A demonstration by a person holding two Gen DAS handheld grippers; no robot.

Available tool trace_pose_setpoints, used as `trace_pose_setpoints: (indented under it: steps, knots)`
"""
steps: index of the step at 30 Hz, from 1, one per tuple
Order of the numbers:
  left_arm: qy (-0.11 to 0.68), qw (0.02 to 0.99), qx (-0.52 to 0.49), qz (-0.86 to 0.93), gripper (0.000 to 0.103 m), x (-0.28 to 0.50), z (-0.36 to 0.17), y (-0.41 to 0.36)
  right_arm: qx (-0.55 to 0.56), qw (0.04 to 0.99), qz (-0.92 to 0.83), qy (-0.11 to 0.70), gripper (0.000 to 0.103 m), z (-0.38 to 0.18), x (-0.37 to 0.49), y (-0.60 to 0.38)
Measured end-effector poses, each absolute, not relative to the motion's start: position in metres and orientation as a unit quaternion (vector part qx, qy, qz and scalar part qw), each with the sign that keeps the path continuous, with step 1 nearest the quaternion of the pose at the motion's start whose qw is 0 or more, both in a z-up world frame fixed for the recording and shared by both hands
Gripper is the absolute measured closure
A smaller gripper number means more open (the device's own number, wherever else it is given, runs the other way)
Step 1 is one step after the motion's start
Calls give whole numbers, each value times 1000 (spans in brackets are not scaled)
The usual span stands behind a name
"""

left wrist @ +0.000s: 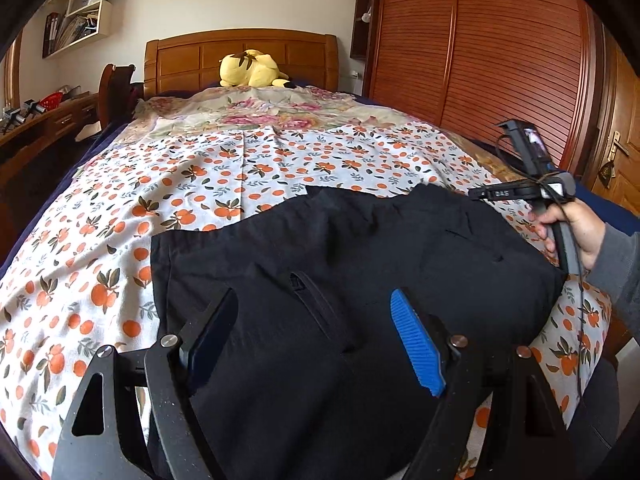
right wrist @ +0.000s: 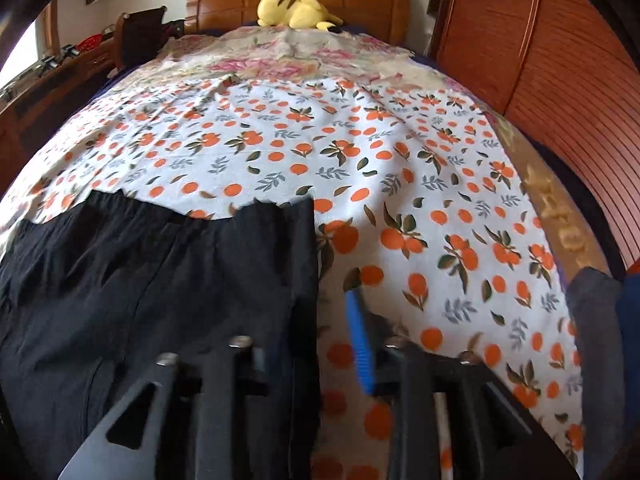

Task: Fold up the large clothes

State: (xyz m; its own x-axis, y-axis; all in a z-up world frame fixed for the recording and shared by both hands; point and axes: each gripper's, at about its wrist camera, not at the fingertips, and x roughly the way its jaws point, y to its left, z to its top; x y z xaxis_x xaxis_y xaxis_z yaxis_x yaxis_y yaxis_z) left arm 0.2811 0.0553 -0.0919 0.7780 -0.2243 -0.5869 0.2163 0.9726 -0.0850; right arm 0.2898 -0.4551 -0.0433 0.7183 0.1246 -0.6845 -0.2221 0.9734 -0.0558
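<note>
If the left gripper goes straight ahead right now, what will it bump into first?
Most likely the black garment lying on the bed. The left gripper points down at it with jaws open over the cloth, though exact depth is unclear.

Trousers [left wrist: 360, 248] lie flat on the near part of the bed [left wrist: 248, 168], atop the sheet [left wrist: 120, 216]. A plush toy [left wrist: 252, 69] sits at the far end against the headboard [left wrist: 180, 60]. Wardrobe [left wrist: 500, 52] stands right of the bed; desk [left wrist: 48, 120] and shelf [left wrist: 80, 12] stand left. Right gripper [right wrist: 320, 344] sits at the trousers' right edge.
</note>
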Motion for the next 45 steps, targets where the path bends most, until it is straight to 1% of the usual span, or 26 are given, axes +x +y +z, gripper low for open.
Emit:
trace_pose_setpoints:
  steps: [5,7,10,17,22,26,30,36,42,45]
  knots:
    - [308,943,5,-125,24,273,-92,41,-56,927,135,346,60,-36,221,-464]
    - [306,943,11,-128,23,268,-93,34,-62,928,145,337,53,-38,193,-468]
    - [306,943,12,-132,23,263,-94,25,-56,930,161,325,47,-41,168,-475]
    - [306,942,14,-137,23,251,-96,7,-64,933,210,285,47,-55,155,-462]
    - [314,939,15,-142,24,244,-105,-6,-81,918,218,322,47,-87,161,-463]
    - [320,936,20,-146,23,241,-110,-16,-106,904,225,348,47,-98,174,-459]
    - [325,934,16,-147,24,240,-113,-21,-110,908,219,339,47,-95,176,-456]
    - [328,934,19,-143,23,238,-119,-26,-107,919,211,316,47,-93,156,-456]
    - [335,932,33,-135,24,239,-127,-29,-97,937,189,278,47,-85,137,-473]
    - [337,931,35,-136,24,240,-130,-29,-89,936,187,284,47,-88,136,-479]
